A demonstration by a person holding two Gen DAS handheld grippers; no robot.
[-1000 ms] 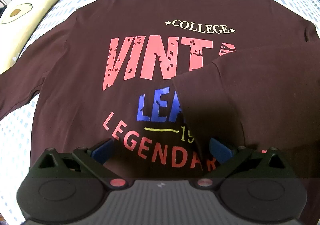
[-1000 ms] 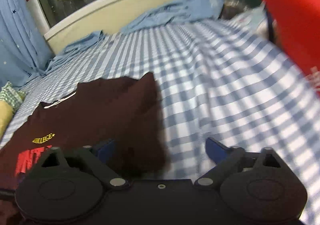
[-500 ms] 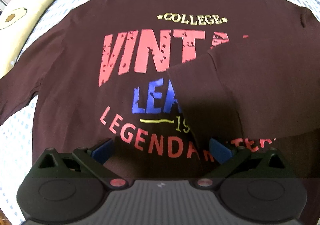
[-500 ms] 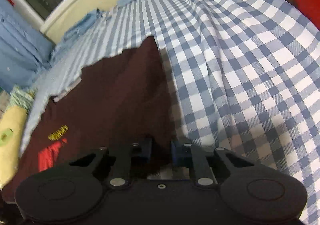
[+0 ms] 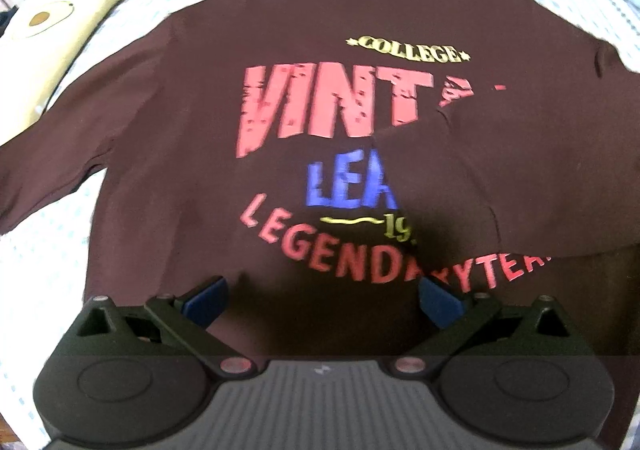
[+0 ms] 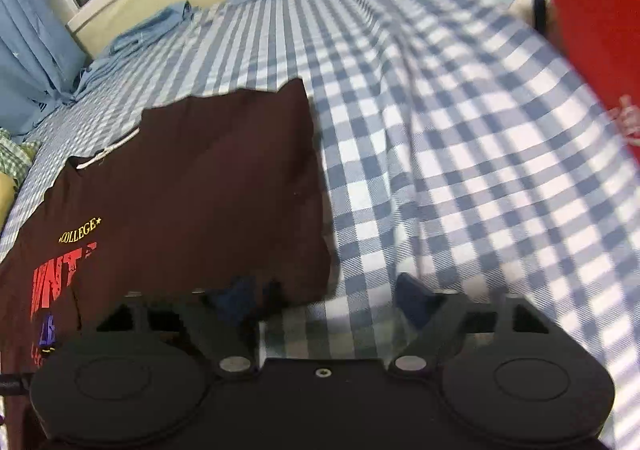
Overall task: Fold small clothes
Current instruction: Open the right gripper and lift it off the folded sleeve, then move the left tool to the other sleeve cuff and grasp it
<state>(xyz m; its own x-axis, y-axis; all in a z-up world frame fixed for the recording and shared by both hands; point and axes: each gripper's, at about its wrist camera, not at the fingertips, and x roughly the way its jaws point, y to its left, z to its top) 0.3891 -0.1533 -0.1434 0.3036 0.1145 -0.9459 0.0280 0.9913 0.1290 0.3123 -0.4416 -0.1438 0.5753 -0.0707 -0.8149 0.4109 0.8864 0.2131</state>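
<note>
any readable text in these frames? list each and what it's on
All on the front of the dark maroon shirt:
"COLLEGE", yellow, between two stars, top line.
"VINT", big red letters; the rest is hidden under the folded-over sleeve.
"LEA", blue, cut off by the sleeve.
"19", yellow, after a yellow line; cut off.
"LEGENDA", red arc, then blurred letters.
Red item, right wrist view: white marking, unreadable.

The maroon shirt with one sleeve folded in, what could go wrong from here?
The folded sleeve lies slanted across the print of the maroon shirt, so the next fold may come out lopsided. The right gripper is opening, one finger over the shirt's edge; moving off could drag that edge. The other sleeve is still spread out on the checked bedsheet.
</note>
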